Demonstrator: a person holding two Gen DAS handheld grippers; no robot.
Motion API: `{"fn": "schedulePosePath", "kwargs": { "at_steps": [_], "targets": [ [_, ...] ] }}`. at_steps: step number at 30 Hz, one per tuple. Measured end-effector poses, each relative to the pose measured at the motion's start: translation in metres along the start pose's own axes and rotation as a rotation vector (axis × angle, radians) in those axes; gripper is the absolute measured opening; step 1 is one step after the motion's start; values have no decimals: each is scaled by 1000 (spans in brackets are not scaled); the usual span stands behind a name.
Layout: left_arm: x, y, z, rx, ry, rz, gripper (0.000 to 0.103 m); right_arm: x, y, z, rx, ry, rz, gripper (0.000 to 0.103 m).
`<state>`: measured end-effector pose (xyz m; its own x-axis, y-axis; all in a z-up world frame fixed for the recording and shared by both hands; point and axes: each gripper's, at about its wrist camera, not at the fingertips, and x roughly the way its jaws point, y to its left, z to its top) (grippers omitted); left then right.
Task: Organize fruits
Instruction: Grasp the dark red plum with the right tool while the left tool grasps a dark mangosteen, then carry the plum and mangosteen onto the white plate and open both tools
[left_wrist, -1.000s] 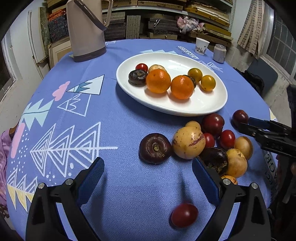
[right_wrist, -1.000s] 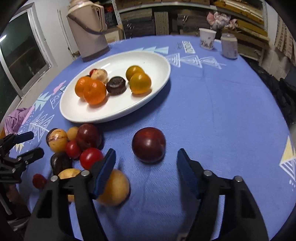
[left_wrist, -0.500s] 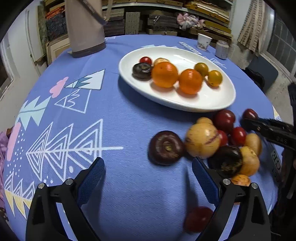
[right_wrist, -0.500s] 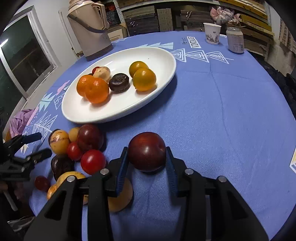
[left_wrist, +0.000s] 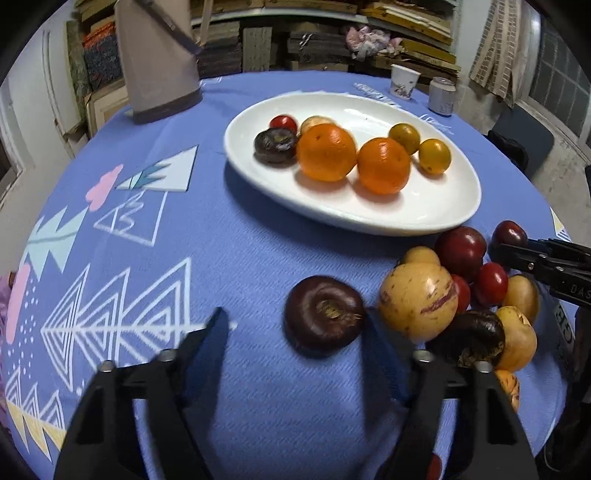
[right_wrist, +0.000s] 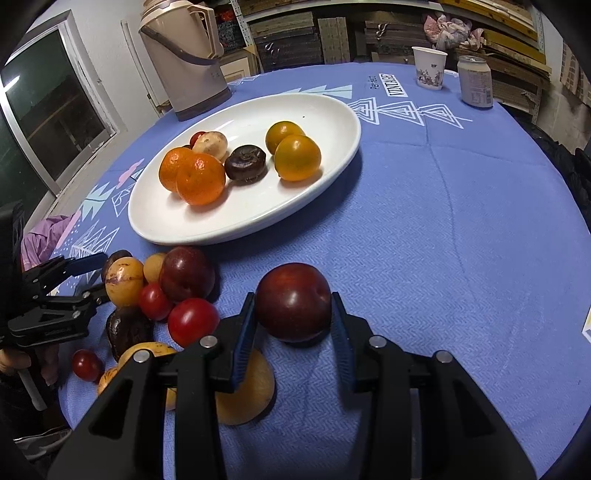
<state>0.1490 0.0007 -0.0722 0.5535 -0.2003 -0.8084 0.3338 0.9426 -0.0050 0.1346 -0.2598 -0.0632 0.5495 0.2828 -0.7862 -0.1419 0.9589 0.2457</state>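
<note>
My right tongs are clamped on the dark red plum, 1 blue pad pressed to each flank, because it sat apart from the heap with bare cloth all round, the easiest fruit to take without nudging a neighbour. It is still resting on the blue cloth of the counter, between the heap and the white plate. I judge it is bound for that plate, which already holds 2 oranges, 2 yellow-green citrus, a dark flattened fruit, a pale one and a small red one.

My left tongs are closing around the dark purple fruit. It lies between the pads, but the left pad still stands clear of it, and whether the right pad touches I cannot tell, so I count nothing as gripped there. I chose it for the same reason: it lies just beside the heap, on the open side.

The plum is glossy, round, deep maroon with a redder blush, and looks firm and smooth, so it may slip if I squeeze off-centre. The purple fruit is squat, with a brown dimple on top; it should sit steadier between the pads. The remaining heap of red, yellow and dark fruit lies near the counter's edge.
</note>
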Motion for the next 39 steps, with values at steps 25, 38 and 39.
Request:
{"fn": "schedulePosePath", "kwargs": {
  "at_steps": [25, 38, 39],
  "targets": [
    [-49, 14, 7, -103, -79, -16, 42, -32, 10, 0, -28, -54, 17, 38],
    [-66, -4, 36, -54, -139, -40, 42, -60, 35, 19, -107, -118, 38, 38],
    [-66, -6, 39, -50, -144, -40, 42, -61, 36, 22, -113, -122, 41, 38]
  ]
}}
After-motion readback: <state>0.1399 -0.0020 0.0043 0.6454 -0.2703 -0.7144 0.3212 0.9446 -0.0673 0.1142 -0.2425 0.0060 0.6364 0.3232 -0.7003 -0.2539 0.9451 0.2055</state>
